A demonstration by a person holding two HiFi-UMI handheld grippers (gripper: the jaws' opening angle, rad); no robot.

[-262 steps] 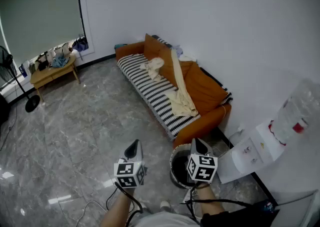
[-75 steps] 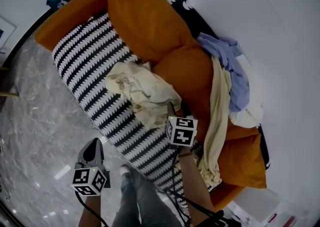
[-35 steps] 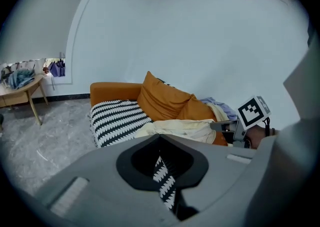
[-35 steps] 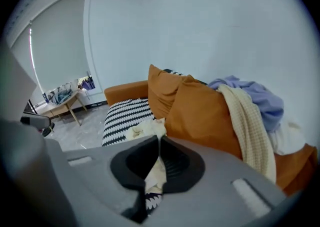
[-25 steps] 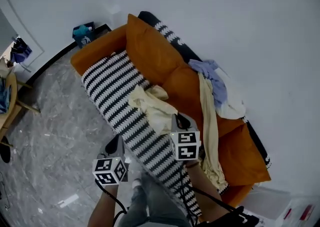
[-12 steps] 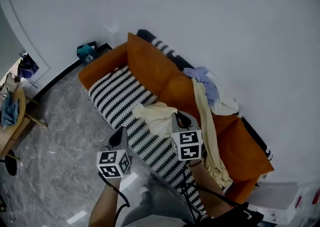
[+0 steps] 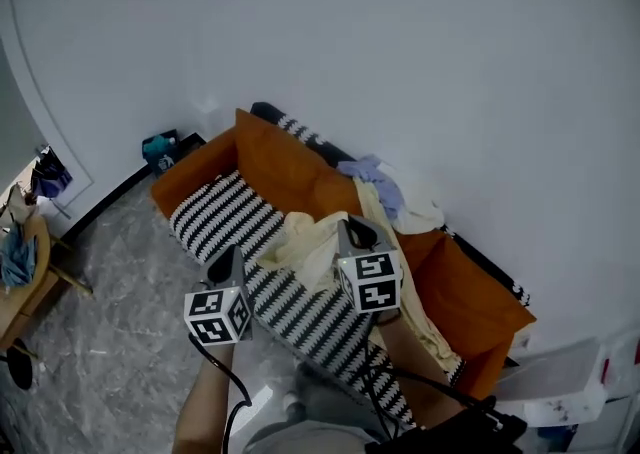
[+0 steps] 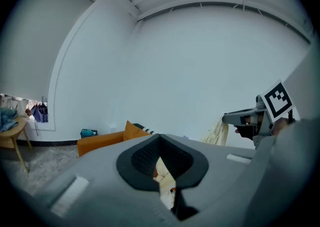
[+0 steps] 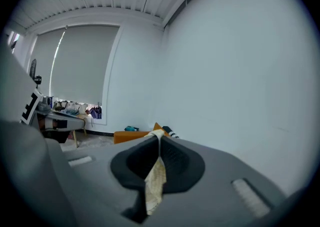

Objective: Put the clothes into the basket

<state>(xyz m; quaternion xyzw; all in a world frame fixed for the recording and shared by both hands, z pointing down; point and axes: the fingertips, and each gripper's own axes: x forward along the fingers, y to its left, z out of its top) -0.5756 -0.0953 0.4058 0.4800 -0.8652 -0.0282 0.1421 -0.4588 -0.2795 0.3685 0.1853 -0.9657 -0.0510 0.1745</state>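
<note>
Against the white wall, the sofa [image 7: 285,167]: orange cushions and a striped seat. More clothes [image 7: 385,187] lie over its backrest, untouched.
Cream garment [image 7: 305,242]: a second ago it lay bunched on the striped seat. Now it is hoisted and hangs from the right gripper. Whether its lowest folds have left the stripes cannot be told.
Right gripper [image 7: 350,229]: its jaws are clamped on a fold of that garment, which trails from the tips in the right gripper view.
Left gripper [image 7: 227,262]: raised alongside, just left of the cloth. Its jaws are together with nothing apparently pinched; the cream seen through their slit lies beyond them.
Basket: out of view now.
Meaning for the task: the first pick looks made. Carrying it to the basket comes next, and the backrest clothes remain.
</note>
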